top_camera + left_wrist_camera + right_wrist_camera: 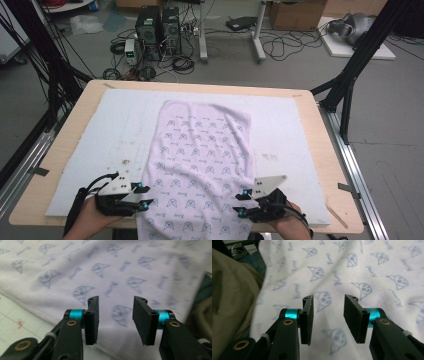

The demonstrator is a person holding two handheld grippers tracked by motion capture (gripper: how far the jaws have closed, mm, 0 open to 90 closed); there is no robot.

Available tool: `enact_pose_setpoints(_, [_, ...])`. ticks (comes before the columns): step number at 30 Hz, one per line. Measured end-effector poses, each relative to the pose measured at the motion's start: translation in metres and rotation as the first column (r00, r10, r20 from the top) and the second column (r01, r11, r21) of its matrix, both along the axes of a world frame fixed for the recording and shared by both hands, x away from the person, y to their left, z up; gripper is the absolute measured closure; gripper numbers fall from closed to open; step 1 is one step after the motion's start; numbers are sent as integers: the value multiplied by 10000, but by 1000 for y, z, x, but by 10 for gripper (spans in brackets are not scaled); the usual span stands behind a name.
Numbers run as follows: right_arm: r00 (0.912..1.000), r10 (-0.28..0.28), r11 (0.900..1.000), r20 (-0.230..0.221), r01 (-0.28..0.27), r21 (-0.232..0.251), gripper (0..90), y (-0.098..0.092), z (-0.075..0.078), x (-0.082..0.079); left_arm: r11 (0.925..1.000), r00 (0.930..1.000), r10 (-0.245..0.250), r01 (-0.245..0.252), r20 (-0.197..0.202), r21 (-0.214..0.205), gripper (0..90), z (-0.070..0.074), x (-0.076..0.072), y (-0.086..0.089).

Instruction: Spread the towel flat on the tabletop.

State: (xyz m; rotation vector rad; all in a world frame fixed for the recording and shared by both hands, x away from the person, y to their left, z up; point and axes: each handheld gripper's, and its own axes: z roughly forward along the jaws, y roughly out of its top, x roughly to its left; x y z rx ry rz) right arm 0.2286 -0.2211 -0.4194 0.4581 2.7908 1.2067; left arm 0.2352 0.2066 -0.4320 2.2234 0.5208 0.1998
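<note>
A white towel (200, 155) printed with small blue cat faces lies lengthwise on the white mat, its near end hanging over the table's front edge. My left gripper (145, 196) sits at the towel's near left edge and my right gripper (240, 204) at its near right edge. In the left gripper view the left gripper (115, 315) stands open above the towel (125, 270), nothing pressed between its pads. In the right gripper view the right gripper (328, 315) is open too, over the printed cloth (352, 272). A hand holds each gripper from below.
The white mat (120, 130) covers most of the wooden table (335, 165). Black frame legs stand at both sides. Computers, cables and boxes lie on the floor beyond the far edge. Olive clothing (229, 297) of the person is at the left of the right gripper view.
</note>
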Motion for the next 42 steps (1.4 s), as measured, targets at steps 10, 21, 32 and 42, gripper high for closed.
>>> enact_pose_setpoints(10, [9947, 718, 9973, -731, -727, -100, 885, 9, -20, 4, 9977, 9984, -541, 547, -164, 389, 888, -6, -18, 11])
enact_pose_setpoints(21, [9997, -154, 9996, -201, 148, -255, 859, 2, -22, 4, 9995, 9997, -211, 214, -118, 230, 877, -10, -18, 13])
enact_pose_setpoints(32, [9998, -94, 9999, -146, 92, -105, 726, 0, -11, 10, 9999, 9999, -147, 147, -38, 39, 577, -2, -17, 15])
enact_pose_setpoints(42, [9904, 1011, 9926, -947, -939, 769, 892, -2, -18, -3, 9989, 9988, -450, 449, -187, -94, 872, -2, -32, 27])
